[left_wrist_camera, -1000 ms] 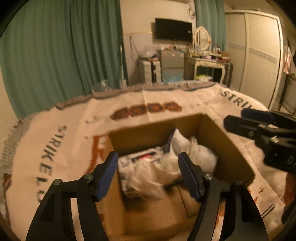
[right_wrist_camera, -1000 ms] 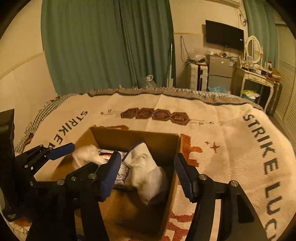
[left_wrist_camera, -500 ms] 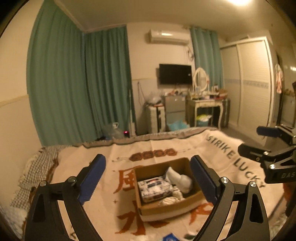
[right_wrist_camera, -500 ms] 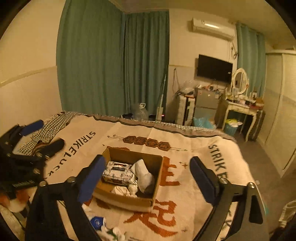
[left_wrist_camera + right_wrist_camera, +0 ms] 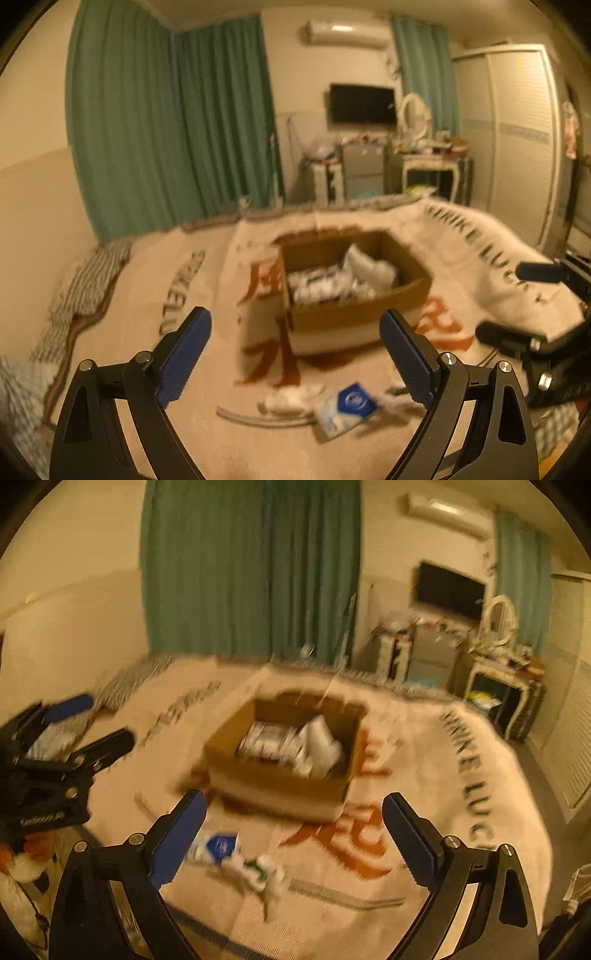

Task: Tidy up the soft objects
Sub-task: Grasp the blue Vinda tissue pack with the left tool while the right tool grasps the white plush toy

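Observation:
An open cardboard box [image 5: 354,317] [image 5: 280,786] sits on a cream blanket [image 5: 147,332] on the bed. It holds a patterned soft pack [image 5: 317,288] [image 5: 266,744] and white soft items [image 5: 373,266] [image 5: 321,742]. In front of the box lie a blue-and-white tissue pack [image 5: 347,404] [image 5: 214,845] and white soft pieces [image 5: 288,400] [image 5: 258,875]. My left gripper [image 5: 295,358] is open and empty, above the blanket short of the box. My right gripper [image 5: 295,842] is open and empty, also short of the box. Both views are blurred.
Green curtains [image 5: 166,122], a wall TV [image 5: 362,103], a dressing table [image 5: 432,170] and a wardrobe [image 5: 517,129] stand beyond the bed. A checked cloth [image 5: 85,280] lies at the bed's left edge. The right gripper shows at the right of the left wrist view [image 5: 539,306].
Both grippers pulled up and back out of the box, then dropped lower. Loose soft items in front of the box came into view.

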Action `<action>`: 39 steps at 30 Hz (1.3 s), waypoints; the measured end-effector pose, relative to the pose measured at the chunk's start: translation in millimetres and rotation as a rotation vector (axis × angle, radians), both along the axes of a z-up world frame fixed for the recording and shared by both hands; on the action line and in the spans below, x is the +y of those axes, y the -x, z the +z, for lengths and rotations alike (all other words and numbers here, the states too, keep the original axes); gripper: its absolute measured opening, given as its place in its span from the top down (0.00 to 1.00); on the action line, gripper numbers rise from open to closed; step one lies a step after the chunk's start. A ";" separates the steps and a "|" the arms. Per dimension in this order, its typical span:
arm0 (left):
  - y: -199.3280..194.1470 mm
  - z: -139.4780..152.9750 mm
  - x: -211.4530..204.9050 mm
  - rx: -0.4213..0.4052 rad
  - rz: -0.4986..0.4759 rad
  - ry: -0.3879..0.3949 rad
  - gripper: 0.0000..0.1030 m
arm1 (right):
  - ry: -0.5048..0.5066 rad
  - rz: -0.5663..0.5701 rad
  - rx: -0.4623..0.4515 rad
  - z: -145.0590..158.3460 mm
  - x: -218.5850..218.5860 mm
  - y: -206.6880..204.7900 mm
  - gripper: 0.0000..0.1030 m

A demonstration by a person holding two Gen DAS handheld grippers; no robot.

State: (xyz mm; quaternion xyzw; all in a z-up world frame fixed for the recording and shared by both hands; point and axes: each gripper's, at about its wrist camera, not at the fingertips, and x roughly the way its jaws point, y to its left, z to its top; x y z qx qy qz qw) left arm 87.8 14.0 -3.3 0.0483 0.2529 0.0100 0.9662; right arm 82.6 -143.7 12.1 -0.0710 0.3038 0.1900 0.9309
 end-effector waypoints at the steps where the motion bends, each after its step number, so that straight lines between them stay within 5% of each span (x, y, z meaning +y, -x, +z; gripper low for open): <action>1: -4.7 -10.4 1.5 0.019 0.007 0.013 0.09 | 0.022 0.012 0.023 -14.0 5.5 -2.6 0.06; 9: -11.3 -87.0 10.2 0.157 0.037 0.041 0.09 | 0.078 0.089 0.184 -107.1 35.1 -25.1 0.06; 15: -19.8 -117.8 21.9 0.238 0.056 0.052 0.09 | 0.130 0.116 0.245 -155.4 57.0 -38.4 0.07; 18: -21.5 -123.1 26.7 0.269 0.050 0.098 0.09 | 0.126 0.123 0.276 -168.5 62.2 -47.8 0.27; 27: -20.3 -125.1 19.8 0.288 0.029 0.086 0.09 | 0.057 0.128 0.297 -167.3 55.1 -56.0 0.53; 39: -23.7 -145.7 -26.3 0.365 -0.062 0.092 0.09 | -0.014 0.016 0.109 -108.6 9.2 -47.6 0.58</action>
